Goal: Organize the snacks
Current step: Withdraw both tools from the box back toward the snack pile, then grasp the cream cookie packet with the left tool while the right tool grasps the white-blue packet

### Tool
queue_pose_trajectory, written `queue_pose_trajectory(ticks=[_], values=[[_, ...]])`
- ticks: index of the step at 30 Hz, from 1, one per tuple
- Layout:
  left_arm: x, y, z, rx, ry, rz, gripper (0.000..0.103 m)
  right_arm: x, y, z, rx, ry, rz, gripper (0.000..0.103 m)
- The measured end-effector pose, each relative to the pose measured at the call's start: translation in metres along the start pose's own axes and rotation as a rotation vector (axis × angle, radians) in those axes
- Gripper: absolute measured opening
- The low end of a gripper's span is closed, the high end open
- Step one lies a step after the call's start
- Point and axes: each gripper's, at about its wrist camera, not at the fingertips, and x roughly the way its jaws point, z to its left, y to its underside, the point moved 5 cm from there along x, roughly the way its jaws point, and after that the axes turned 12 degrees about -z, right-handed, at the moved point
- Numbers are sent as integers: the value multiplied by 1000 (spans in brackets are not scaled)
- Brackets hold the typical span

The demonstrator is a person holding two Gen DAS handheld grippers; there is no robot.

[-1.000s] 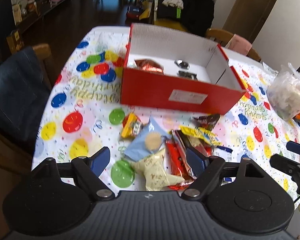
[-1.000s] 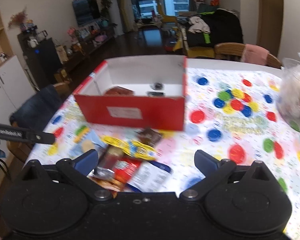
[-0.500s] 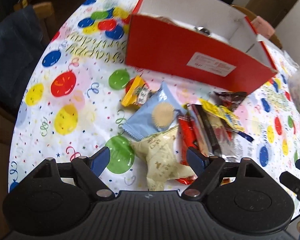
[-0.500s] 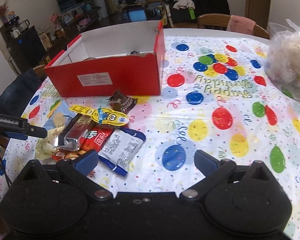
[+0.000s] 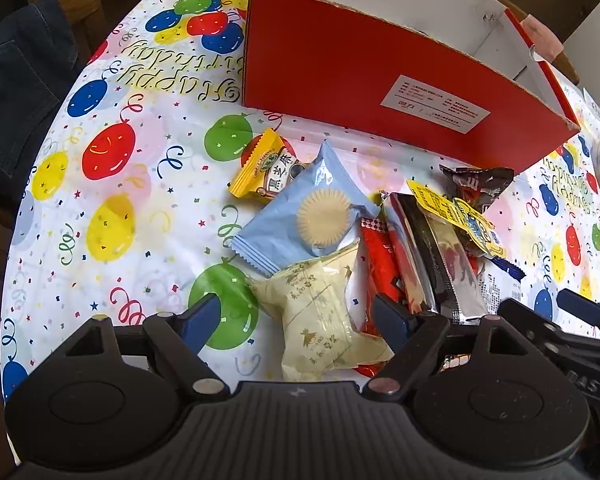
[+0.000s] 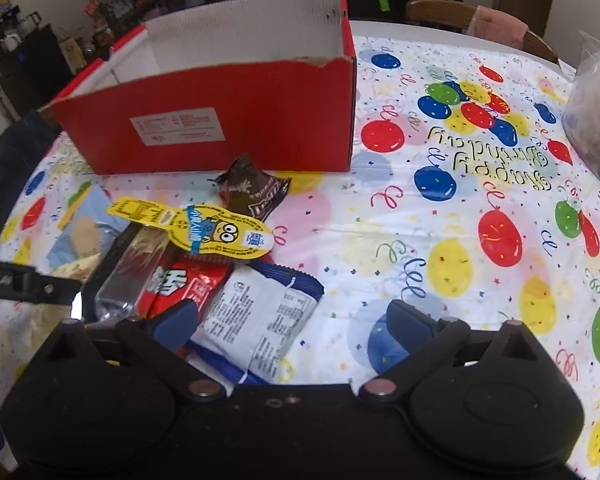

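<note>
A pile of snack packets lies on the balloon tablecloth in front of a red cardboard box. My left gripper is open, low over a cream packet that lies between its fingers. Beyond it lie a light blue cookie packet, a yellow packet, red bars and a silver bar. My right gripper is open over a white and blue packet. A yellow cartoon packet and a brown chocolate bag lie ahead of it.
A clear plastic bag of food sits at the table's right edge. Wooden chairs stand behind the table, and one with a denim garment on the left. The left gripper's body shows in the right wrist view.
Both grippers have moved down and forward toward the snack pile. The box now hides its contents from both views. Both grippers stay open.
</note>
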Motion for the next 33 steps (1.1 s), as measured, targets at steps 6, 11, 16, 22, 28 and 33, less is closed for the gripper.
queue_pose_trajectory(ticks=[6, 11, 16, 22, 28, 33], values=[[4, 0, 3, -6, -9, 10, 82, 17, 2, 6, -27, 73, 15, 100], [6, 1, 2, -1, -5, 14, 81, 21, 1, 12, -38, 103, 16, 100], [10, 5, -1, 12, -1, 37, 68, 22, 5, 13, -47, 127, 27, 99], [10, 10, 1, 20, 6, 45, 58, 19, 14, 16, -73, 113, 48, 88], [5, 13, 1, 20, 23, 51, 39, 15, 14, 18, -59, 71, 42, 66], [1, 14, 5, 21, 17, 51, 35, 10, 13, 18, -55, 67, 29, 49]])
